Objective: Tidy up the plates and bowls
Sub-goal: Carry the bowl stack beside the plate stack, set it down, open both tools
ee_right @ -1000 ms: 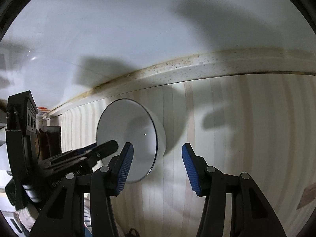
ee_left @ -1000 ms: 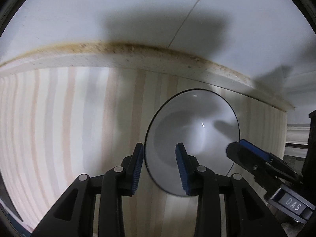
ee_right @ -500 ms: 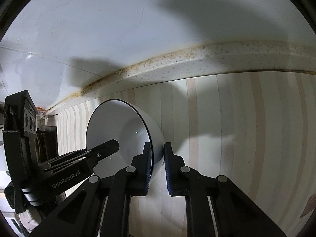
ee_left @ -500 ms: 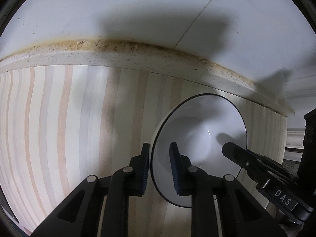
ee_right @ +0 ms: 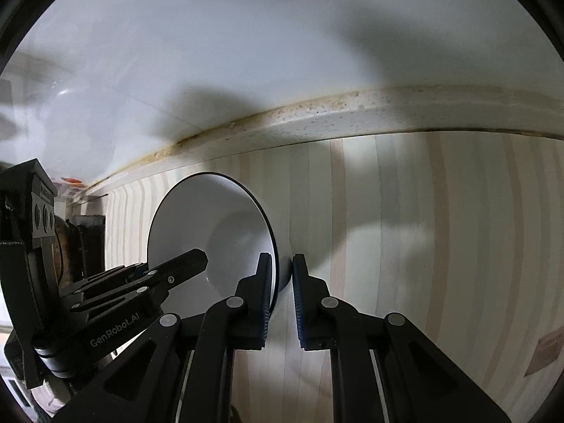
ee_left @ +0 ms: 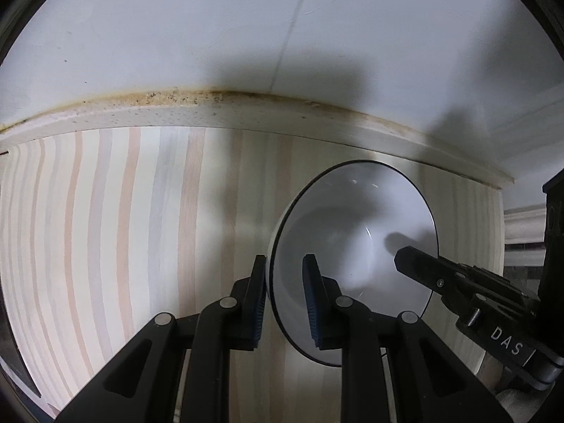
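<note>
both tongs, left (ee_left: 283,299) and right (ee_right: 282,299), have just closed and now pinch opposite rims of the white, dark-edged ceramic bowl (ee_left: 356,232), lifting slightly off the pale striped wooden table (ee_left: 123,211); carrying looks next.

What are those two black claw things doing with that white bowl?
A person is holding a gripper in each hand, and both are pinching the same white bowl. The left gripper grips one side of its rim and the right gripper grips the opposite side. The bowl sits over a striped wooden counter by a white wall. No other dishes are in view.
</note>
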Tool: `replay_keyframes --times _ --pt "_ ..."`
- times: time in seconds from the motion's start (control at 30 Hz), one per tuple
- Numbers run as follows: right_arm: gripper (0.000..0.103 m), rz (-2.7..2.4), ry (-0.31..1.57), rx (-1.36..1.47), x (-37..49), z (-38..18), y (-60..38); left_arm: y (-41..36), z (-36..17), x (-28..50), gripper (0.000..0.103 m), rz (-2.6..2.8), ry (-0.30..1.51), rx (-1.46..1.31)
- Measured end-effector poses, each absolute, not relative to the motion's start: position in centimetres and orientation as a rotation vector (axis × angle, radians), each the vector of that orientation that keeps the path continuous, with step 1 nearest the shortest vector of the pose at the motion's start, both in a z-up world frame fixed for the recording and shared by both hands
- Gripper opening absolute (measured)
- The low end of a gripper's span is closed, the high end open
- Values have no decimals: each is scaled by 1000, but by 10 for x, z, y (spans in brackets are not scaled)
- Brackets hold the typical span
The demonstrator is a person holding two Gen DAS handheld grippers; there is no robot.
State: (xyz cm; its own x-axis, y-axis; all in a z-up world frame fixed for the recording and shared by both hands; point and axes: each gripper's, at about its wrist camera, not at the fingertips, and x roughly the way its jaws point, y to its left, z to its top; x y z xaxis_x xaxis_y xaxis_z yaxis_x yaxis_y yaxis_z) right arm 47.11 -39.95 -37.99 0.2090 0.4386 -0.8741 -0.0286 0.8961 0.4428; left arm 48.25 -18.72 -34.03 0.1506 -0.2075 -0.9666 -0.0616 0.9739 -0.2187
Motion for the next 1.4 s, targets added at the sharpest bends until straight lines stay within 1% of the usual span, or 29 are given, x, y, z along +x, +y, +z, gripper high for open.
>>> replay_keyframes --times 0.3,0.63,0.97,1.13,1.4 --pt "13 322 1283 392 414 -346 -416 -214 -305 435 18 -180 1388 -167" --pt "13 296 1237 431 317 -316 -441 -236 -264 374 18 -264 1345 -83" --pt "13 265 1237 466 230 -310 -464 -256 -265 311 18 -340 1371 -41" --pt "13 249 1276 471 197 -326 -473 -266 -276 286 18 -356 1409 -17" --pt "13 238 1335 497 183 -361 -479 -281 -304 272 18 -341 1477 39"
